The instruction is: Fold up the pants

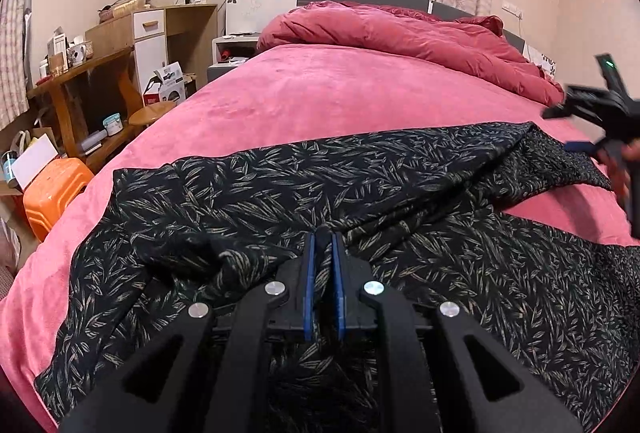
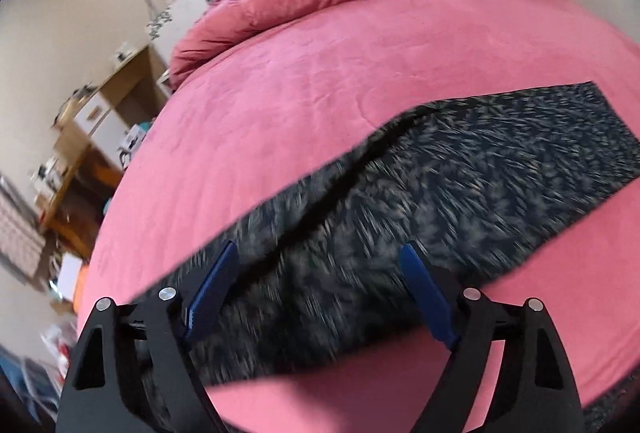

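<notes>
Black pants with a pale leaf print (image 1: 280, 193) lie crumpled across the pink bed (image 1: 320, 85). My left gripper (image 1: 324, 245) is shut on a bunched fold of the pants near the front, with cloth pinched between its blue pads. In the right wrist view, a flatter pant leg (image 2: 480, 161) stretches to the right over the bed (image 2: 320, 53). My right gripper (image 2: 320, 247) hovers above this leg, open, with its blue pads wide apart and nothing pressed between them. The picture is blurred. The right gripper (image 1: 564, 129) also shows at the right edge of the left wrist view, with part of a hand.
A red duvet (image 1: 400, 33) is heaped at the head of the bed under the window. Left of the bed stand an orange plastic stool (image 1: 52, 189), a round wooden stool (image 1: 150, 113), a cluttered wooden desk (image 1: 80, 73) and a cabinet.
</notes>
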